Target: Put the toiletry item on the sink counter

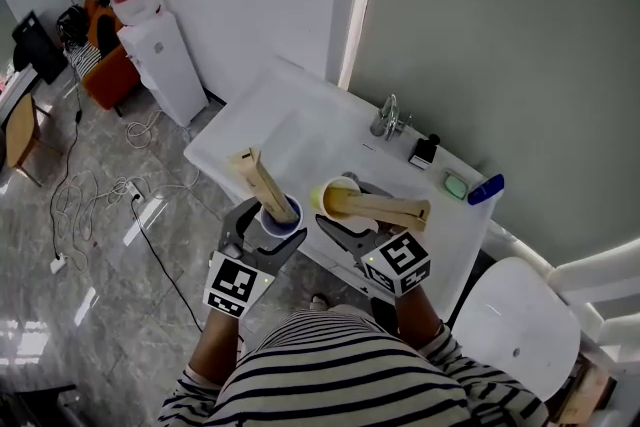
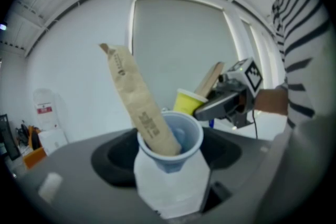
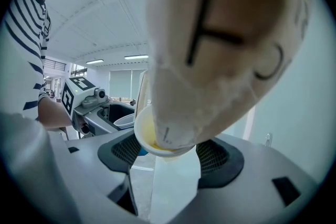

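— while both cups seem to hang at the near edge of the worktop, what have you got in each hand?

— your left gripper has its jaws clamped on the blue cup, with the left packet standing in it and leaning to your left. your right gripper has its jaws clamped on the yellow cup. the right packet in it lies almost flat and sticks out to your right.

— how will they handle?

— light, i'd judge. the cups look thin-walled and smooth, so a hard squeeze would likely buckle them and a slack one would let them slip. the packets look like stiff paper sleeves, perhaps wrapped toothbrushes. they sit loose, and being long they make each cup top-heavy.

— so where's the hold?

— where you have it: on the cup wall below the rim, never on the packet. the rim is likely the stiffest part, so close under it is safest.

— and the landing?

— there's bare worktop to the left of the tap, well apart from the green soap at the back right. set each base down flat before you open the jaws, or the leaning packet may tip its cup. the yellow one looks riskier, with its packet hanging far over one side.
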Demonstrator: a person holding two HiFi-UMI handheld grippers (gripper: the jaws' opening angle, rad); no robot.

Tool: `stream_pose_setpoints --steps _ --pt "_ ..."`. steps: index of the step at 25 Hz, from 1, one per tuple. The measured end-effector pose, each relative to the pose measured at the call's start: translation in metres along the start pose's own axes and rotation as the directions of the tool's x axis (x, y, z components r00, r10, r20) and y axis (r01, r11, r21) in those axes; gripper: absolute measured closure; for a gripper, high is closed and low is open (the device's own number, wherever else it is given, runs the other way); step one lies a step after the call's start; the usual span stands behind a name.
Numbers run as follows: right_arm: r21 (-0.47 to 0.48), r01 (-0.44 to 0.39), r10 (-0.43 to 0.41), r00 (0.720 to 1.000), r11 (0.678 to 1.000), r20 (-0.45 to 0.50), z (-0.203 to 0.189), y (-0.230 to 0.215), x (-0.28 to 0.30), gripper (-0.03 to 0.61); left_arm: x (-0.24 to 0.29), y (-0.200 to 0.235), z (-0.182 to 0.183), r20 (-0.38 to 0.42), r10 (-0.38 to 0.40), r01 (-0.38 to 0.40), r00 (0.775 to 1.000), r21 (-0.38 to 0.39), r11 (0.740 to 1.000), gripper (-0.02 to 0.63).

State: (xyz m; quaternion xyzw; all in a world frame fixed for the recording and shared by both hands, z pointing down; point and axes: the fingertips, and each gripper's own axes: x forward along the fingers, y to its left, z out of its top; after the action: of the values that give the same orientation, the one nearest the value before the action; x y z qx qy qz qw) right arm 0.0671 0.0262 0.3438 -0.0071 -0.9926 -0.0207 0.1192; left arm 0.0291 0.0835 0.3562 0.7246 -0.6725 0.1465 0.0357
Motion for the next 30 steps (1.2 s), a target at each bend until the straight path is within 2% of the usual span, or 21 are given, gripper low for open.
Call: stream_pose_setpoints --steps 6,12,14,19,24,30 --pt "0.014 0.037 -0.037 0.999 0.999 0.007 0.001 -0.029 0.01 0.245 0.033 0.016 0.005 0.002 -0.044 0.044 0.999 0.015 0.999 0.252" --pt "0.028 0.124 -0.125 0.992 0.992 0.011 0.006 -0.075 0.034 0.245 0.083 0.054 0.015 0.028 -0.124 0.123 0.992 0.047 0.991 0.252" --pt "0.045 0.185 -0.185 0.983 0.982 0.003 0.008 -0.098 0.046 0.245 0.108 0.074 0.018 0.035 -0.18 0.178 0.983 0.067 0.982 0.252" --pt "0.098 0.358 -0.359 0.933 0.929 -0.009 0.017 -0.146 0.074 0.245 0.157 0.124 0.027 0.032 -0.338 0.329 0.941 0.158 0.931 0.252" --pt "0.145 0.505 -0.507 0.861 0.851 -0.027 0.026 -0.183 0.103 0.245 0.198 0.166 0.038 0.035 -0.471 0.454 0.881 0.212 0.865 0.252" --pt "0.162 0.62 -0.62 0.783 0.768 -0.058 0.031 -0.211 0.126 0.247 0.231 0.198 0.04 0.032 -0.564 0.539 0.825 0.254 0.803 0.252"
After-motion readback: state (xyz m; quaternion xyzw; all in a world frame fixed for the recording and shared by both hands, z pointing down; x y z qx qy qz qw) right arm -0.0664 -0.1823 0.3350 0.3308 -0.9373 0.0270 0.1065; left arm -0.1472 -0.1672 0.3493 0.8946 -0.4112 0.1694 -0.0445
